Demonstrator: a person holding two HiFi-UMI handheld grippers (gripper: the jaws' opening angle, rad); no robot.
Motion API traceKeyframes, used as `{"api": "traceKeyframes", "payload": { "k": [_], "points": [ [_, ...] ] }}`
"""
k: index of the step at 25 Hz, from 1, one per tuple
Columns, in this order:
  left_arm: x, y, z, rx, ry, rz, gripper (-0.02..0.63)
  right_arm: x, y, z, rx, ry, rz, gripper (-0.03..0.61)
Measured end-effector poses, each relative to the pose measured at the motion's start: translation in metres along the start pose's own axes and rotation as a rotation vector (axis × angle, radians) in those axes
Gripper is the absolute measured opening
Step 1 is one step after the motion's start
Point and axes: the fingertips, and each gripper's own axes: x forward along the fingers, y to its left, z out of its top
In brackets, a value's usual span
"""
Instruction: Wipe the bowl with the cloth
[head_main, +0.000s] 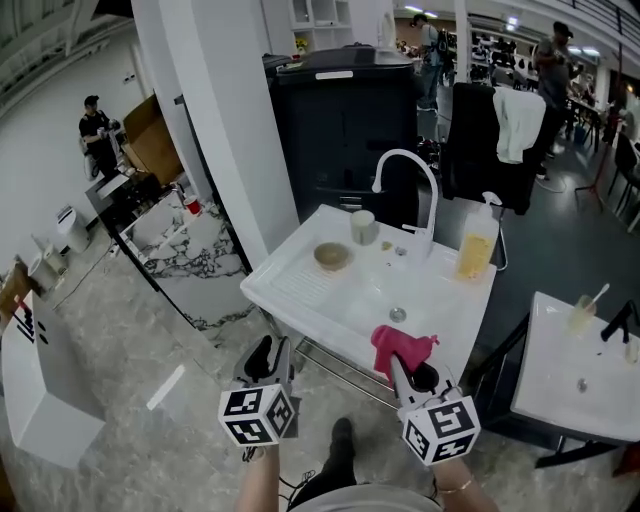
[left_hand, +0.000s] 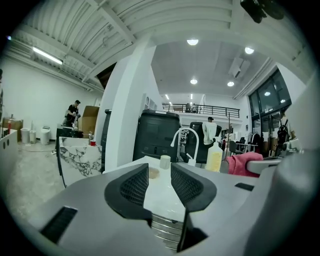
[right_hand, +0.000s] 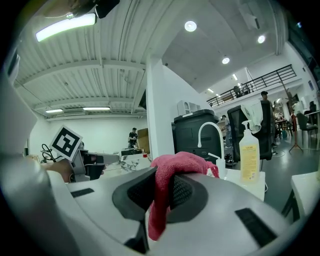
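A: Left gripper (left_hand: 160, 174)?
B: Jaws wide apart, nothing between them. The white sink (head_main: 290, 292) shows through the gap.
A: Right gripper (right_hand: 162, 184)?
B: Jaws closed on the pink cloth (right_hand: 172, 166). It bunches above them and hangs down below.
A: Bowl (head_main: 333, 257)?
B: Centre of the head view, upright on the sink's ribbed drainboard, left of the basin. A cup (head_main: 363, 226) stands near it by the tap (head_main: 405, 165). Both grippers are at lower centre, well apart from the bowl.

Bowl (head_main: 333, 256) contents (too small) unclear.
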Motion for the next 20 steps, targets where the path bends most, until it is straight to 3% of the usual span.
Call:
{"api": "traceKeyframes", "payload": {
  "k": [13, 20],
  "points": [
    [0.163, 0.075, 0.026, 0.001, 0.053, -0.074, 0.150, 0.165, -0.035, 0.032, 0.018, -0.005, -0.084, 0.034],
    [0.231, 0.102, 0.031, 0.006, 0.091, -0.113, 0.150, 0.226, -0.050, 0.041, 0.029, -0.001, -0.124, 0.034]
  ]
}}
